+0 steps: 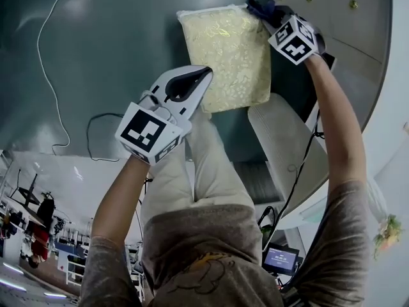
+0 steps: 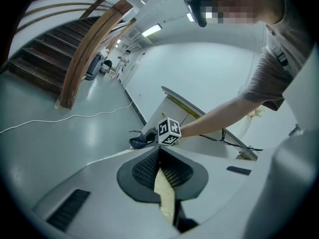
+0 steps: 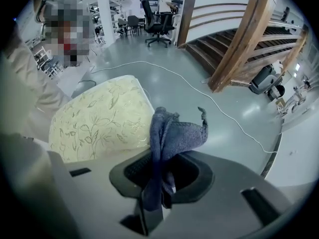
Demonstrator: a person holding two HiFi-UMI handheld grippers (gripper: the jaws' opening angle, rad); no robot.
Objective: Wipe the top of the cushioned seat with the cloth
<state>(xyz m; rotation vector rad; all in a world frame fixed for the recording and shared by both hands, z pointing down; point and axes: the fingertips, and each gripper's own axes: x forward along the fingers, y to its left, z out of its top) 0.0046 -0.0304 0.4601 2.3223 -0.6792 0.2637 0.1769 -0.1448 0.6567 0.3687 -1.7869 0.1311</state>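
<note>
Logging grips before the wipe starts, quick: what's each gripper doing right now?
Left gripper: shut on the edge of the cream seat cushion.
Right gripper: shut on the blue cloth.

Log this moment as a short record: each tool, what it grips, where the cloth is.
left tool: shut on the near edge of the cushioned seat
right tool: shut on the blue cloth
cloth position: at the seat's far right corner in the head view
seat cover: cream with a leaf pattern
</note>
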